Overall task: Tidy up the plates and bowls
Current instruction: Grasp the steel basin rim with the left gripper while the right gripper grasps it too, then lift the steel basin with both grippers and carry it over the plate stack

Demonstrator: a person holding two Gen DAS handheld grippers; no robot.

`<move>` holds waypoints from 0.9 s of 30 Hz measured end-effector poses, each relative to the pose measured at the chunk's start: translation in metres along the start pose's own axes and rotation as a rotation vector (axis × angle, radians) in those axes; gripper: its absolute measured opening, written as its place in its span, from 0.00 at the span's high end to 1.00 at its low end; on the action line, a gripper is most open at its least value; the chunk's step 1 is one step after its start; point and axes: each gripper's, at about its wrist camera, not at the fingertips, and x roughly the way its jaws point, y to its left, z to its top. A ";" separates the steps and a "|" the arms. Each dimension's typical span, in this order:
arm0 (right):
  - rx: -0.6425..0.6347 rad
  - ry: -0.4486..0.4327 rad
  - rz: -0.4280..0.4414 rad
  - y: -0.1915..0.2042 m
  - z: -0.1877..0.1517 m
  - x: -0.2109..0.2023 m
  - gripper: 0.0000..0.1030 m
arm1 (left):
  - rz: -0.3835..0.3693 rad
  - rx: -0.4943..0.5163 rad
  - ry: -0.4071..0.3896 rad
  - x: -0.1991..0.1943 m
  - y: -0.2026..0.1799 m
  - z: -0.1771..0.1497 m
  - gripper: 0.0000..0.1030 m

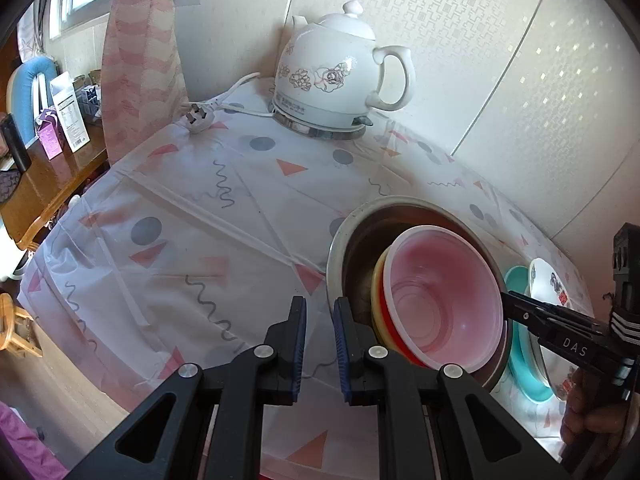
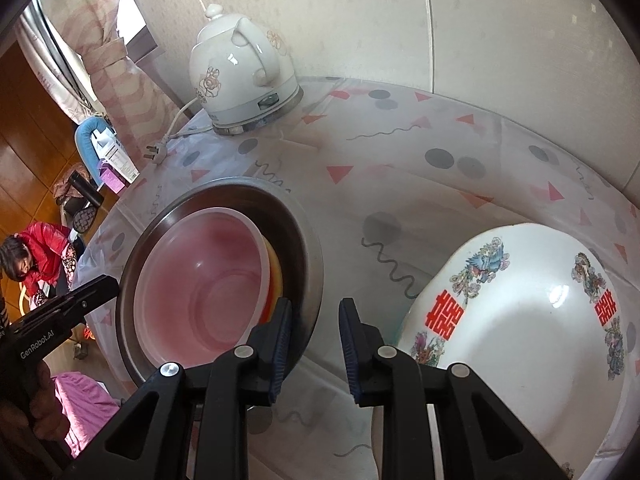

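Observation:
A translucent pink bowl (image 1: 444, 300) sits nested on a red and a yellow bowl (image 1: 378, 308) inside a steel basin (image 1: 348, 240); the stack also shows in the right wrist view (image 2: 208, 280), with the basin rim (image 2: 308, 256). A white plate with red characters and flowers (image 2: 520, 332) lies to the right, on a teal plate (image 1: 520, 336). My left gripper (image 1: 320, 312) is open and empty, just left of the basin. My right gripper (image 2: 316, 316) is open and empty, between the basin and the white plate.
A white floral electric kettle (image 1: 332, 72) stands at the back of the table with its cord and plug (image 1: 196, 120). The patterned tablecloth (image 1: 200, 208) covers the table. A wall runs behind and to the right. A wooden desk with boxes (image 1: 60, 128) is to the left.

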 end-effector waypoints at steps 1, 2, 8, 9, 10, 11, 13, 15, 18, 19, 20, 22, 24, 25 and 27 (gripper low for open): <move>-0.001 0.002 0.001 0.000 0.000 0.001 0.76 | -0.008 -0.002 -0.002 0.000 0.000 0.000 0.86; -0.004 0.007 0.001 0.000 0.001 0.002 0.76 | -0.018 -0.002 -0.003 0.000 0.000 0.001 0.86; -0.027 0.033 -0.002 0.006 0.001 0.009 0.77 | -0.018 0.023 0.014 0.012 -0.006 0.003 0.83; -0.033 0.037 -0.002 0.007 0.001 0.011 0.78 | -0.017 0.028 0.018 0.015 -0.007 0.004 0.83; -0.034 0.042 -0.001 0.008 0.001 0.012 0.78 | -0.015 0.032 0.023 0.017 -0.008 0.004 0.83; -0.038 0.043 -0.001 0.009 0.001 0.013 0.79 | -0.015 0.037 0.026 0.019 -0.009 0.003 0.83; -0.048 0.045 -0.006 0.011 0.000 0.014 0.79 | -0.015 0.043 0.032 0.024 -0.010 0.002 0.83; -0.053 0.045 -0.009 0.011 0.000 0.015 0.80 | -0.020 0.041 0.036 0.026 -0.010 0.002 0.83; -0.054 0.047 -0.009 0.012 0.000 0.015 0.80 | -0.021 0.042 0.033 0.027 -0.011 0.001 0.85; -0.055 0.047 -0.010 0.012 0.000 0.015 0.80 | -0.018 0.045 0.031 0.027 -0.011 0.000 0.85; -0.056 0.048 -0.012 0.012 0.000 0.016 0.80 | -0.015 0.049 0.027 0.027 -0.011 0.000 0.85; -0.053 0.049 -0.011 0.012 0.001 0.016 0.80 | -0.012 0.051 0.025 0.027 -0.012 0.000 0.85; -0.054 0.049 -0.009 0.012 0.001 0.017 0.82 | -0.011 0.054 0.024 0.027 -0.012 0.000 0.85; -0.053 0.051 -0.007 0.012 0.001 0.017 0.82 | -0.009 0.055 0.024 0.027 -0.012 0.000 0.85; -0.053 0.050 -0.008 0.012 0.001 0.017 0.82 | -0.006 0.057 0.021 0.027 -0.012 -0.001 0.85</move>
